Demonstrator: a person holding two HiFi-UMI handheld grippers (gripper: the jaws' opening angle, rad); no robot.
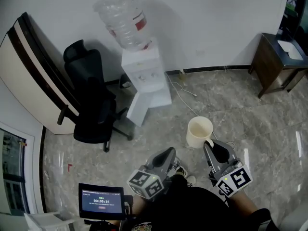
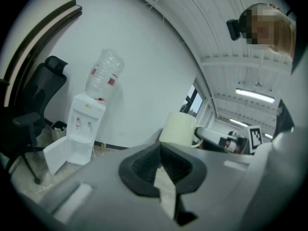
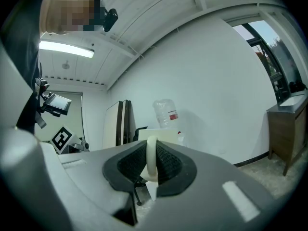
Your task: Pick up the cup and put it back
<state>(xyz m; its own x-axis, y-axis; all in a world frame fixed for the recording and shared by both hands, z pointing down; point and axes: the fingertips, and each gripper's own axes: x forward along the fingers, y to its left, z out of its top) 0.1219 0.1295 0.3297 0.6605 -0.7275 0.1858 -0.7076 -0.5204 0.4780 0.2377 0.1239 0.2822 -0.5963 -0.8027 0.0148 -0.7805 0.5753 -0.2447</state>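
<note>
My right gripper (image 1: pixel 208 147) has its jaws nearly closed, clamped on the thin loop handle of the cream-coloured ceramic cup (image 1: pixel 199 131). In the right gripper view the handle stands upright between the two ribbed black pads, pressed from both sides, and the cup's body sits just beyond the jaw tips. From the head view the cup hangs in the air above the grey marble-patterned floor (image 1: pixel 240 119), mouth up, directly ahead of the right gripper's tips and a little towards my left gripper (image 1: pixel 168 154).

My left gripper has its jaws brought together at the tips with nothing between them. It sits just beside the right one, apart from the cup; in the left gripper view the cup shows past its jaw tips, slightly to the right.

The white water dispenser with a clear bottle on top (image 1: pixel 143 71) stands well apart, against the wall, next to a black office chair (image 1: pixel 91 100).
</note>
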